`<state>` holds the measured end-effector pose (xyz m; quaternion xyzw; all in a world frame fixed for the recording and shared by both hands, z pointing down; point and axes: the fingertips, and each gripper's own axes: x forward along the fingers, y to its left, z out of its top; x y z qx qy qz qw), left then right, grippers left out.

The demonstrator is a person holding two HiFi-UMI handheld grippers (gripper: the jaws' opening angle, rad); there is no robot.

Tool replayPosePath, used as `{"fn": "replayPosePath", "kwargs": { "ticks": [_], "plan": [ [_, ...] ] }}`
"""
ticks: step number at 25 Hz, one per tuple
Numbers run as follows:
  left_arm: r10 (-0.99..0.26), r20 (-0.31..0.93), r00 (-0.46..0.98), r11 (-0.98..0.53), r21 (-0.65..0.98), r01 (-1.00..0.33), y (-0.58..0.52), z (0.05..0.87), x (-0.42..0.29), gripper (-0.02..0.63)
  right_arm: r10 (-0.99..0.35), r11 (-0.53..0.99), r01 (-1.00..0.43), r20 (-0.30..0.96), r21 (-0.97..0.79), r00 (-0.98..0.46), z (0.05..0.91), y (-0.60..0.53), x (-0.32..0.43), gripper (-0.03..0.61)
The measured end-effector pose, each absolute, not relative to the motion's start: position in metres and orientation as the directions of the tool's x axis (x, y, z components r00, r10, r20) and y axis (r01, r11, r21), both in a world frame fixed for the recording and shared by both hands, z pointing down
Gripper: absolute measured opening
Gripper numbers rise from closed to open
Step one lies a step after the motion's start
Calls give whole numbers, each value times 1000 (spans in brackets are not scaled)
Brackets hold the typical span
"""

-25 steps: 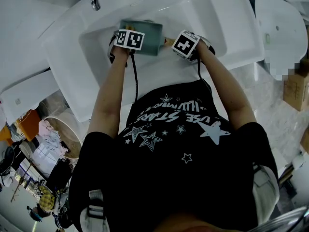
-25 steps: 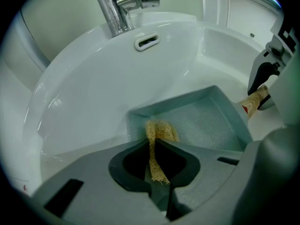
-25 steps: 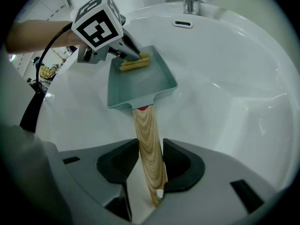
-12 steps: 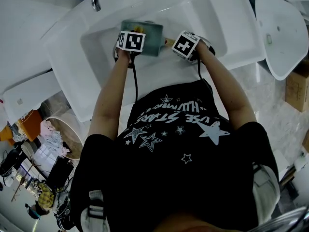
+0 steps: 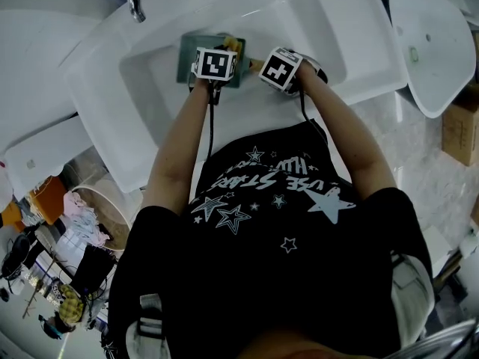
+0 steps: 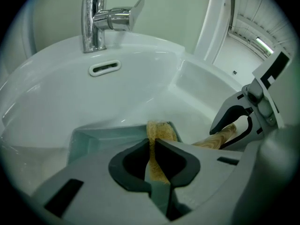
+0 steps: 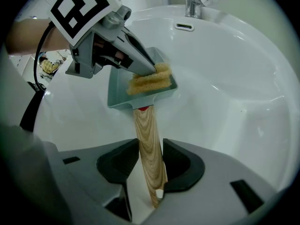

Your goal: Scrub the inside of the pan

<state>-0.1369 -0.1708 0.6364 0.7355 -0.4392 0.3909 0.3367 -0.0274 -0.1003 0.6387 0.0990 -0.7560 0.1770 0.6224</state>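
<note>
Wooden pan handle (image 7: 147, 135) is pinched in the right gripper (image 7: 151, 165). The left gripper (image 6: 152, 165) clamps a yellow sponge (image 6: 161, 131) inside the teal square pan (image 7: 119, 97), centre frame, in the white sink (image 7: 225, 78).

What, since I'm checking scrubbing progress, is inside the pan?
A yellow sponge, pinched by the fingers of the left gripper, sits inside the pan near its wooden handle. The pan floor under sponge and gripper is covered, so any dirt there can't be seen.

Left tongs (image 6: 152, 146), right tongs (image 7: 150, 149): both clamped.
</note>
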Motion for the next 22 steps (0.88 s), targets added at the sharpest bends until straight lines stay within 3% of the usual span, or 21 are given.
{"fn": "replayPosePath", "kwargs": {
  "ticks": [22],
  "plan": [
    [-345, 891, 295, -342, 173, -923, -167, 659, -126, 43, 84, 915, -372, 975, -157, -205, 639, -100, -25, 155]
  ]
}}
